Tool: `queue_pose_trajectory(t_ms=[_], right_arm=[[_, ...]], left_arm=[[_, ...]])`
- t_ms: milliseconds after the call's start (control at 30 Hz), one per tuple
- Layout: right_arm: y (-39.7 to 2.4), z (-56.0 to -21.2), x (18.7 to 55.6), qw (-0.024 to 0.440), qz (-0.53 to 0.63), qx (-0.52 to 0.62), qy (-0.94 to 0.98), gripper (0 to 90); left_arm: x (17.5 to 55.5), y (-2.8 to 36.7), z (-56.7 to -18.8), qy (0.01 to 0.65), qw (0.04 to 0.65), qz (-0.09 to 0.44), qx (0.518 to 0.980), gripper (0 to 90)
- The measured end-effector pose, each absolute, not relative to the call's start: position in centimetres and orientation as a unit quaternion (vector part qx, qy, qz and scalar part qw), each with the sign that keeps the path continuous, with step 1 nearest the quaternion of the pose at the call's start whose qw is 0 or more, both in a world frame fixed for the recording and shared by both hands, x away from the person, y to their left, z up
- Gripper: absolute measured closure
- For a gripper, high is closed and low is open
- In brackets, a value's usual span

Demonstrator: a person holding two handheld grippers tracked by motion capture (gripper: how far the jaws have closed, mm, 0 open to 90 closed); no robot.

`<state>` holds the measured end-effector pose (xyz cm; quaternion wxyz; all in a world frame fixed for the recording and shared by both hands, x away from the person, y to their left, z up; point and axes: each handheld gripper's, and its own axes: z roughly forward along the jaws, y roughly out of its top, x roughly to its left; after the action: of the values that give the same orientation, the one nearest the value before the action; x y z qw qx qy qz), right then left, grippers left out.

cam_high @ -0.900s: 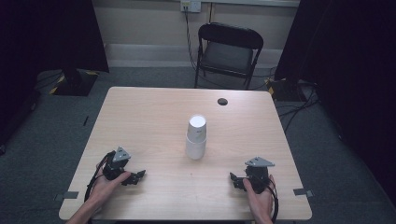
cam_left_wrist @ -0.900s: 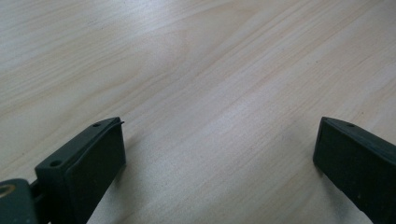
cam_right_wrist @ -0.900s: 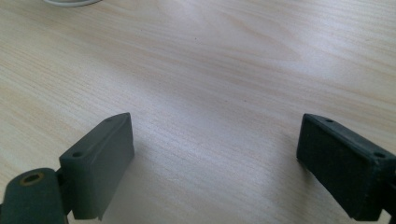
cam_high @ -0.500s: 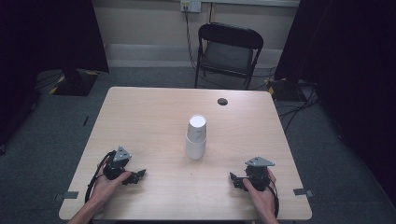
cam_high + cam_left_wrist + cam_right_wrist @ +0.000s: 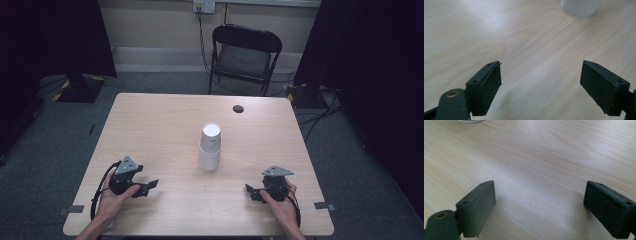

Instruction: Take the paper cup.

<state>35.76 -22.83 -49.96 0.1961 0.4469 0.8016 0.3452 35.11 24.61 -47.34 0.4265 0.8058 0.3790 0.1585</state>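
Note:
A stack of white paper cups (image 5: 210,146) stands upside down at the middle of the wooden table (image 5: 160,120). My left gripper (image 5: 150,185) rests low on the table at the front left, held in a hand, jaws open and pointing right toward the cups. Its own view has the cup stack's base (image 5: 579,7) at the top edge and bare wood between the two black pads (image 5: 487,86). My right gripper (image 5: 250,192) sits at the front right, open, pointing left. Nothing lies between its pads (image 5: 477,206); a sliver of the cup stack (image 5: 469,121) shows at the top.
A small dark round disc (image 5: 238,108) lies near the table's far edge. A black folding chair (image 5: 245,55) stands behind the table. Cables (image 5: 312,107) trail on the grey carpet to the right. Dark curtains hang on both sides.

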Motion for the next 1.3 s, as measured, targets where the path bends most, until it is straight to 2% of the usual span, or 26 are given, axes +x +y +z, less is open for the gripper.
queue_pose_trajectory(t_ms=[200,433,767,933,1300], right_arm=[[-22.7,-50.0,36.0,0.193,0.347,0.440,0.805,10.2],[-22.7,-50.0,36.1,0.193,0.347,0.438,0.806,10.3],[-22.7,-50.0,36.1,0.193,0.347,0.438,0.806,10.3],[-22.7,-50.0,36.1,0.193,0.347,0.439,0.806,10.3],[-22.6,-50.0,36.1,0.194,0.347,0.439,0.806,10.4]], left_arm=[[35.1,24.2,-46.3,0.369,0.452,0.149,0.798,18.5],[35.3,22.0,-44.7,0.359,0.468,0.150,0.793,24.9],[36.7,19.5,-42.9,0.312,0.488,0.151,0.801,22.0],[37.4,18.0,-42.4,0.305,0.486,0.153,0.805,25.4],[38.4,14.6,-40.5,0.278,0.512,0.151,0.799,24.8]])
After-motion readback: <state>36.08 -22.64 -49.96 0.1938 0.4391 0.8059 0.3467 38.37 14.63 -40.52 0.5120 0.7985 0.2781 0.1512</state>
